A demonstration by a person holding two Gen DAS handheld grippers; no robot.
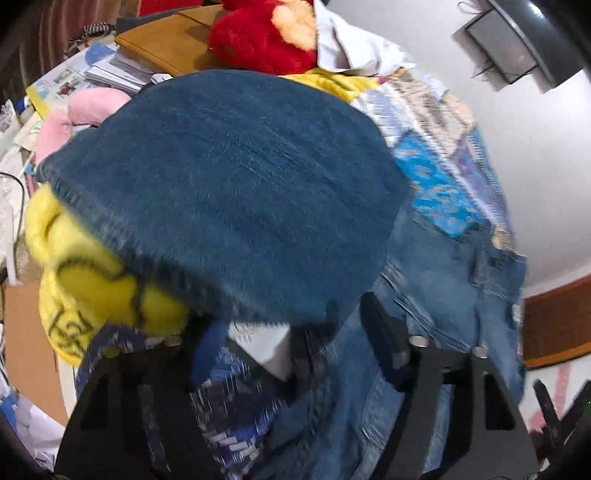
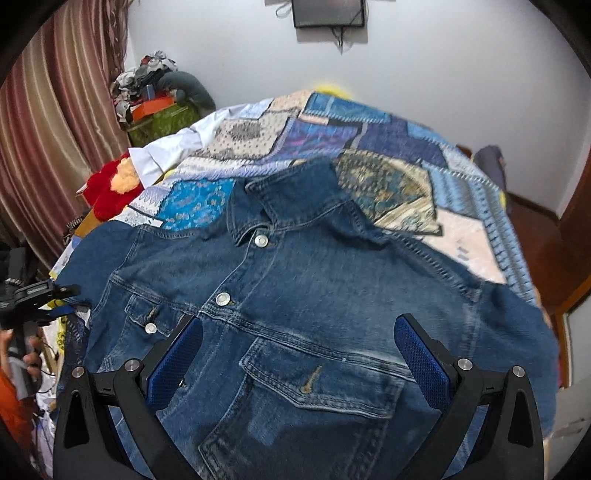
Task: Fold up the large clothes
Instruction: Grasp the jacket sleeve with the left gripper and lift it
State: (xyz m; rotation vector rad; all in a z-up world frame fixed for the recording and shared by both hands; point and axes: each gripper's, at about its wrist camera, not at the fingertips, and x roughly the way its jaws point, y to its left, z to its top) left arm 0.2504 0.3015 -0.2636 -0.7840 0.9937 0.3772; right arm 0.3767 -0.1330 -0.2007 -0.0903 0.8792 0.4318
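Note:
A blue denim jacket (image 2: 295, 280) lies front up and buttoned on the bed, collar toward the far wall. My right gripper (image 2: 299, 332) hovers open over its chest pocket (image 2: 325, 384), with the blue pads (image 2: 421, 350) wide apart and nothing pressed between them. In the left wrist view a dark denim sleeve (image 1: 229, 184) bulges close to the lens. Its frayed-looking edge hangs just above my left gripper (image 1: 295, 343), whose fingers (image 1: 380, 332) stand apart and do not press on it. The left gripper (image 2: 37, 295) also shows at the jacket's left sleeve in the right wrist view.
A patchwork bedspread (image 2: 369, 147) covers the bed. A red plush toy (image 1: 258, 33), a yellow plush (image 1: 92, 288), a pink pillow (image 1: 92, 107) and stacked papers (image 1: 110, 66) crowd the left side. A white cloth (image 2: 166, 151), a curtain (image 2: 55, 129) and a wall screen (image 2: 328, 13) stand beyond.

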